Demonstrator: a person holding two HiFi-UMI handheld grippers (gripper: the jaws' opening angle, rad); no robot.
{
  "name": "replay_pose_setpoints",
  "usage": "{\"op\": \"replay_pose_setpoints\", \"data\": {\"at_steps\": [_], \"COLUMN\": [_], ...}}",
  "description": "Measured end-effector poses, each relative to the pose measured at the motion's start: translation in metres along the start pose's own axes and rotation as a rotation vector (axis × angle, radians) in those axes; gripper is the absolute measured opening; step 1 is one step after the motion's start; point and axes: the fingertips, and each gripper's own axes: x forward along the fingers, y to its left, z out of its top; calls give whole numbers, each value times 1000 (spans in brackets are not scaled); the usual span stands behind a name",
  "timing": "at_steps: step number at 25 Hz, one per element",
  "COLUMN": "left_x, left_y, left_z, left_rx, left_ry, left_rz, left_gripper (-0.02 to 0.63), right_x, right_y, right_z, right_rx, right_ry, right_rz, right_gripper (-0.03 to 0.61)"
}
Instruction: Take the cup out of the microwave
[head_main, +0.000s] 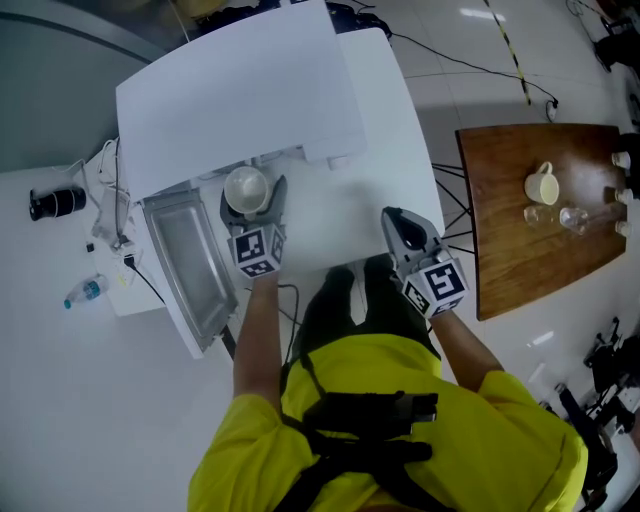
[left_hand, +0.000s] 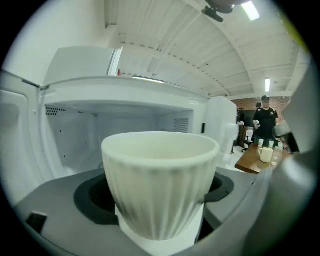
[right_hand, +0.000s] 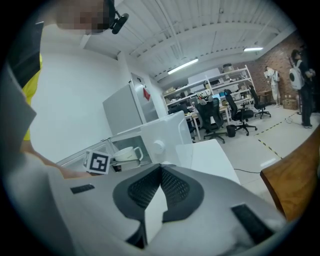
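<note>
A cream ribbed cup (head_main: 246, 188) (left_hand: 160, 185) sits between the jaws of my left gripper (head_main: 253, 212) (left_hand: 160, 220), which is shut on it. The cup is held just in front of the white microwave (head_main: 230, 90) (left_hand: 75, 135), whose cavity shows behind it. The microwave door (head_main: 190, 270) hangs open to the left. My right gripper (head_main: 400, 225) (right_hand: 159, 172) is shut on nothing and hovers over the white table (head_main: 390, 120), to the right of the microwave. In the right gripper view the cup (right_hand: 125, 155) and the left gripper's marker cube (right_hand: 97, 162) show by the open microwave.
A brown wooden table (head_main: 500, 250) stands at the right with a cream mug (head_main: 541, 184) and some glasses. On the floor at the left lie a water bottle (head_main: 85, 291), a black object (head_main: 57, 202) and cables. A person (left_hand: 265, 117) stands far off.
</note>
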Motion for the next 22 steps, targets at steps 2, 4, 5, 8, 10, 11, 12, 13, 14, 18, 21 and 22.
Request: {"op": "replay_pose_setpoints", "data": {"at_steps": [2, 4, 5, 8, 10, 11, 12, 13, 14, 18, 21, 22], "left_x": [-25, -40, -44, -41, -29, -22, -13, -4, 4, 26, 33, 35], "left_y": [-18, -42, -57, -105, -136, -150, -162, -174, -186, -225, -242, -247], "left_z": [-14, -31, -41, -71, -85, -90, -93, -95, -96, -101, -103, -104], "left_rx": [11, 20, 18, 54, 84, 94, 101, 107, 111, 123, 136, 143], "left_ry": [24, 58, 77, 125, 143, 152, 159, 163, 164, 162, 162, 159], "left_rz": [-28, -72, -100, -193, -245, -263, -279, -295, -312, -370, -394, -402], "left_gripper": [468, 468, 468, 468, 468, 468, 468, 468, 468, 468, 468, 468], "right_x": [-1, -4, -5, -15, -23, -28, -33, -38, -43, -63, -73, -75], "right_y": [-3, -7, -10, -22, -30, -34, -38, -42, -46, -60, -67, -69], "right_z": [-2, -5, -7, -14, -17, -19, -20, -22, -24, -31, -32, -32], "right_rx": [2, 3, 4, 12, 17, 20, 23, 29, 36, 60, 76, 81], "right_ry": [-3, -6, -6, -1, -2, -2, -2, -2, -1, -2, -7, -10], "right_rz": [-10, -24, -32, -64, -87, -98, -110, -124, -139, -189, -211, -216], "right_gripper": [6, 6, 5, 5, 6, 5, 5, 5, 5, 5, 5, 5]}}
